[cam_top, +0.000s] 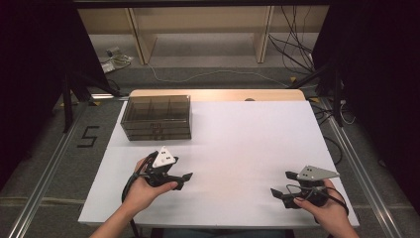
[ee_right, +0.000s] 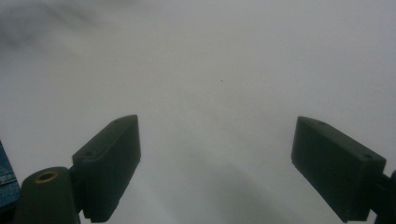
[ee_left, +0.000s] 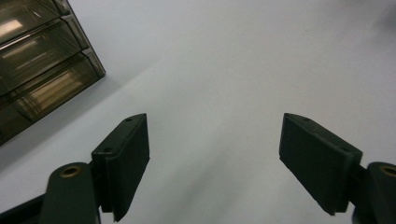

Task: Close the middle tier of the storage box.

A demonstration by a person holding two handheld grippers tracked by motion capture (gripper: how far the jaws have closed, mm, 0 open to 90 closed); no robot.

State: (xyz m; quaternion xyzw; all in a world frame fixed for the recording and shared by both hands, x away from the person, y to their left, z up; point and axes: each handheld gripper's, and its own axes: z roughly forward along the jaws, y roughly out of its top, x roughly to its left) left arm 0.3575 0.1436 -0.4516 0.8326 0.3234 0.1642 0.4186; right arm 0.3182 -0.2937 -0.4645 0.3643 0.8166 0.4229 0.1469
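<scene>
A smoky see-through drawer box [cam_top: 157, 118] stands at the back left of the white table [cam_top: 237, 144]. My left gripper [cam_top: 184, 179] rests low over the table's front left, held in a hand, open with nothing between its jaws. In the left gripper view the wide-apart fingers [ee_left: 123, 158] point over bare white surface, and the drawer box [ee_left: 37, 70] sits at the upper left. My right gripper [cam_top: 281, 184] hovers at the front right, pointing left, also open and holding nothing. Its fingers [ee_right: 109, 158] frame plain white table in the right gripper view.
Beyond the table's far edge is a wooden strip [cam_top: 218, 94], then floor with cables [cam_top: 292, 44] and a wooden shelf frame [cam_top: 198, 29]. Dark stands [cam_top: 69, 84] flank both sides. A metal rail [cam_top: 44, 173] runs along the floor at left.
</scene>
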